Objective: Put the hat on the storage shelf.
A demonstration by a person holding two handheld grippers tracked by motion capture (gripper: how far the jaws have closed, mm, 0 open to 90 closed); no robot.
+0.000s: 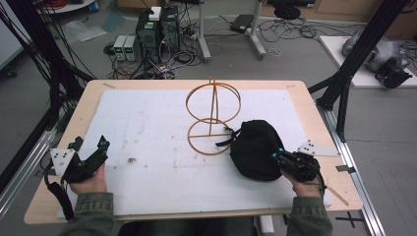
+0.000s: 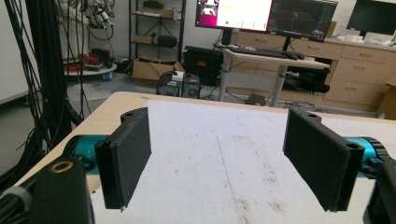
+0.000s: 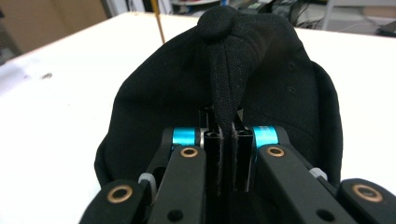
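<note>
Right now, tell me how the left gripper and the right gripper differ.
The left gripper has its jaws wide apart with nothing between them; the right gripper is shut on a fold of the black cap. The left gripper rests at the near left of the white mat, away from the cap; the right gripper is at the cap's near side. Both are hand-held, black with teal fittings.

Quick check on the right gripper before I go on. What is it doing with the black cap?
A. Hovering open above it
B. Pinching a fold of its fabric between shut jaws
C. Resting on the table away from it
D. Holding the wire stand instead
B: in the right gripper view, the right gripper has its jaws shut on a raised fold of the black cap.
</note>
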